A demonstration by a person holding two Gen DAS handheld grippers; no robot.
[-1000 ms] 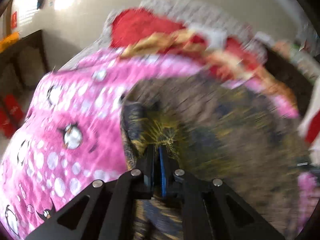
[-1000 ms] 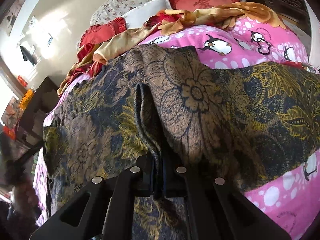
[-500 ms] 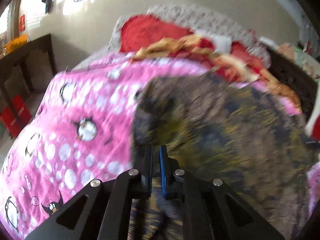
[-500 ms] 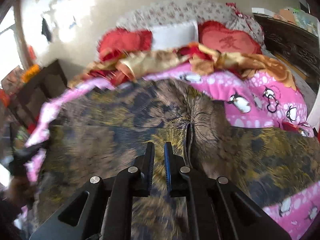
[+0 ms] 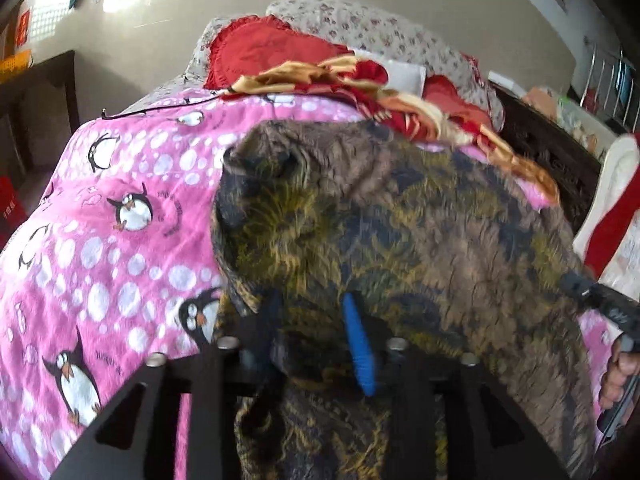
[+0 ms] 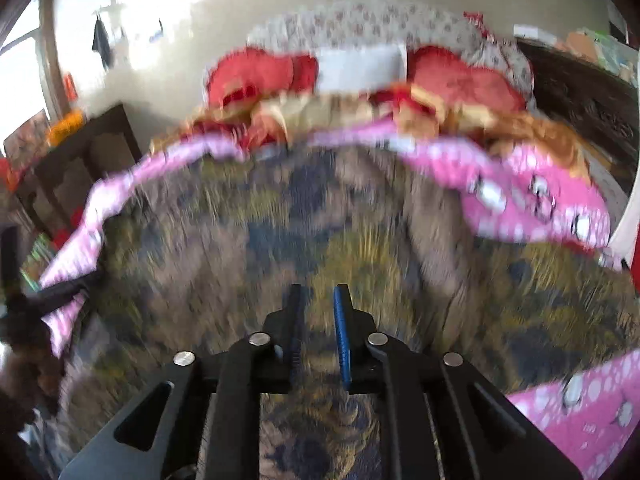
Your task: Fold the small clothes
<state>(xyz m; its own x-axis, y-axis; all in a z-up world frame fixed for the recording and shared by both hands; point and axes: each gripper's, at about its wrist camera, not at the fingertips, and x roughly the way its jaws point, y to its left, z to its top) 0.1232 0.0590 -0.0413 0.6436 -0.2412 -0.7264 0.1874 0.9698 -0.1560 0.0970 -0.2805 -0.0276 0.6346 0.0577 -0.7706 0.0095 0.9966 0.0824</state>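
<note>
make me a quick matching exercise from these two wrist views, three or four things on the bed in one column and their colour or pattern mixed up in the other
Things:
1. blanket
2. garment under both grippers
3. frilled cushion
4. pillow at the far end

Colour or pattern:
A. plain red
B. pale with small flowers
C. pink with white dots and penguins
D. dark blue, brown and yellow floral

Pairs: 1-C, 2-D, 3-A, 4-B
</note>
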